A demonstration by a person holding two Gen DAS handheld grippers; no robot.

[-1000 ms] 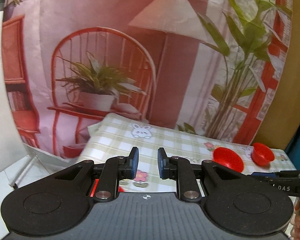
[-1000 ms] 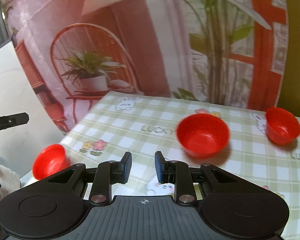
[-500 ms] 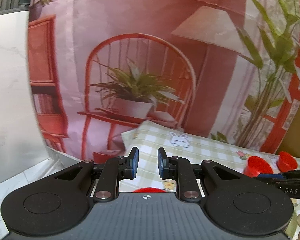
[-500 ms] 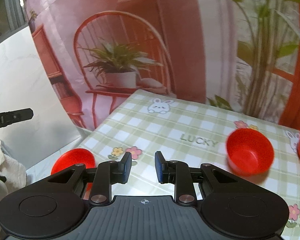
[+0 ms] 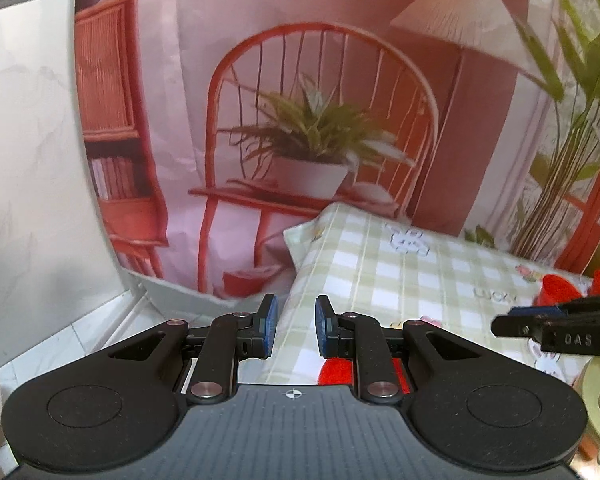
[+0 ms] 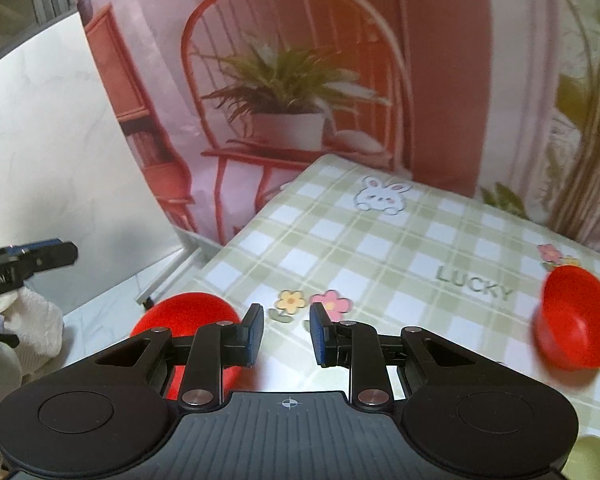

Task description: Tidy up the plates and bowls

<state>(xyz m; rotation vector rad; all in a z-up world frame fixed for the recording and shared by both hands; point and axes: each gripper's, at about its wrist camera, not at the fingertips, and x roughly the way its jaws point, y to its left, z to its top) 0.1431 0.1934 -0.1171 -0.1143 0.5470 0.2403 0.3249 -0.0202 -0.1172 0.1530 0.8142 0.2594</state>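
A red bowl (image 6: 188,314) sits at the near left corner of the checked table (image 6: 380,248), just left of my right gripper (image 6: 286,332), which is open and empty. A second red bowl (image 6: 576,332) lies tilted at the right. In the left wrist view my left gripper (image 5: 294,330) is open and empty above the table's left edge, and a patch of the near red bowl (image 5: 336,370) shows under its right finger. Two more red bowls (image 5: 560,290) stand far right, behind the right gripper's tip (image 5: 556,326).
A printed backdrop (image 5: 320,120) with a chair, plant and lamp hangs behind the table. A white wall panel (image 5: 32,180) and tiled floor lie left of the table. The left gripper's tip (image 6: 28,262) and pale cloth (image 6: 28,320) show at the left of the right wrist view.
Both views have swung left: the table corner and near red bowl have come closer to the right gripper, and the far bowls have slid to the right. Both grippers have stayed open.
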